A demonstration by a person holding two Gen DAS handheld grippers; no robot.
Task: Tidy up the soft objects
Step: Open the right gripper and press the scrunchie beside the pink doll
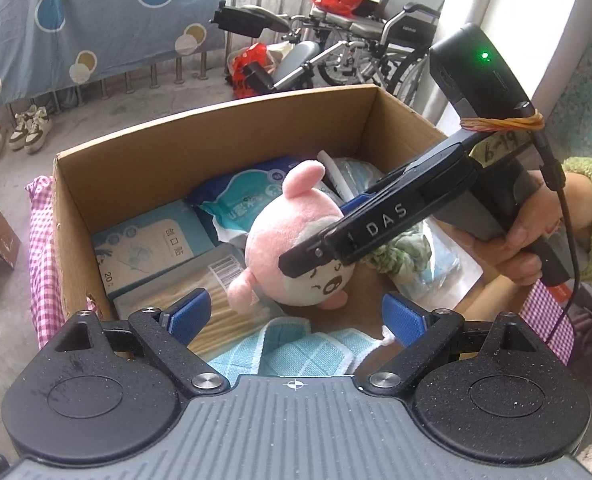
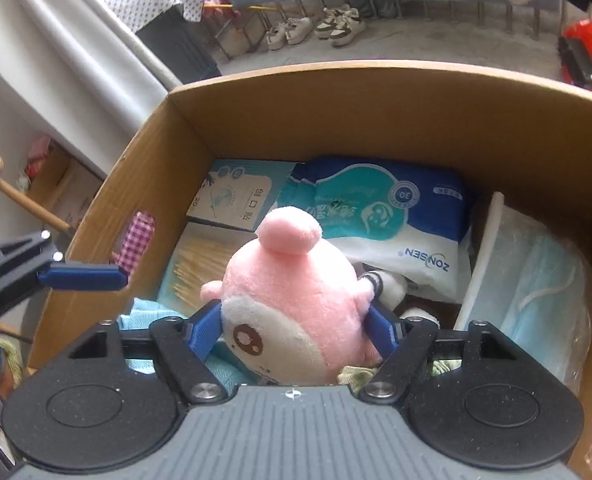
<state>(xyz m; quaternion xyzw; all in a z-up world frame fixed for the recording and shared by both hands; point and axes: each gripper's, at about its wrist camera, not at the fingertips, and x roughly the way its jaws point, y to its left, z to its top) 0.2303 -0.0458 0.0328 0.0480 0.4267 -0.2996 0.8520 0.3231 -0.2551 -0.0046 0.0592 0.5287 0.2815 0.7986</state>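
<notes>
The pink plush toy [image 2: 292,300] sits in the middle of the cardboard box [image 2: 335,120], between the blue pads of the right gripper [image 2: 296,330]; whether they press it or merely flank it, I cannot tell. In the left wrist view, the left gripper [image 1: 296,316] hangs at the lower centre with fingers wide apart, empty, above a light blue towel [image 1: 296,354].

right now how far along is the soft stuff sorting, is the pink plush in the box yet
Already in the cardboard box: wipes pack, bagged face masks, a blue towel. In hand: the pink plush sits low inside the box between the right gripper pads, which touch both its sides; a release isn't clear. The left gripper is open, empty, above the towel. Left: letting go, pulling out.
</notes>
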